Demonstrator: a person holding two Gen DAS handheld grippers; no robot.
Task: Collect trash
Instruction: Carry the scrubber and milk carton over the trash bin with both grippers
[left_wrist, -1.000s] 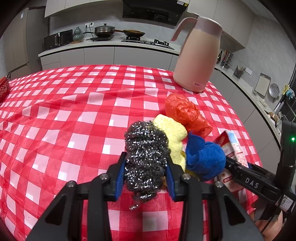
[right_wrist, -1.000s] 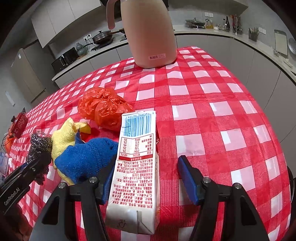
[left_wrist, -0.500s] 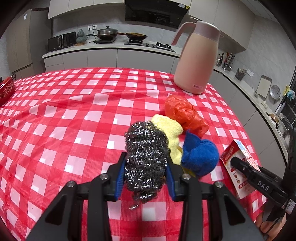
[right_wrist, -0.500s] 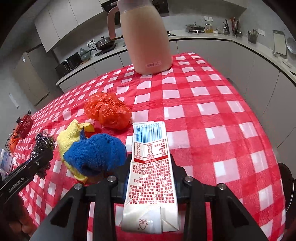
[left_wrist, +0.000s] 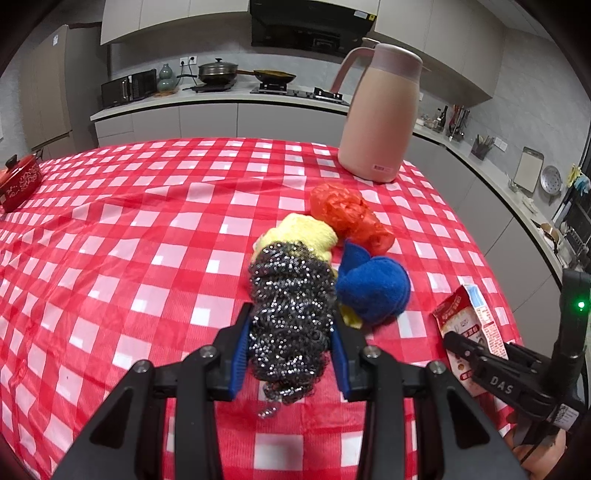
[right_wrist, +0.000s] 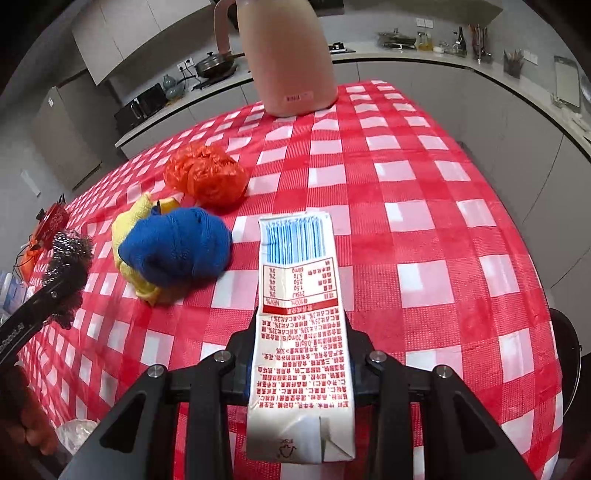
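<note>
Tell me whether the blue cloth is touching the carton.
Apart. The right wrist view shows a strip of checked tablecloth between the blue cloth and the carton, which the right tool grips.

A: What covers the counter?

B: A red-and-white checked cloth, creased in places.

A: And what rests directly on it?

B: A tall pink jug stands upright near the far edge. Nearer, a crumpled orange plastic bag lies beside a yellow cloth, and a bunched blue cloth sits partly on top of the yellow one.

A: Anything out at the side?

B: A small red pot with a lid, at the far left edge, well apart from the heap.
</note>
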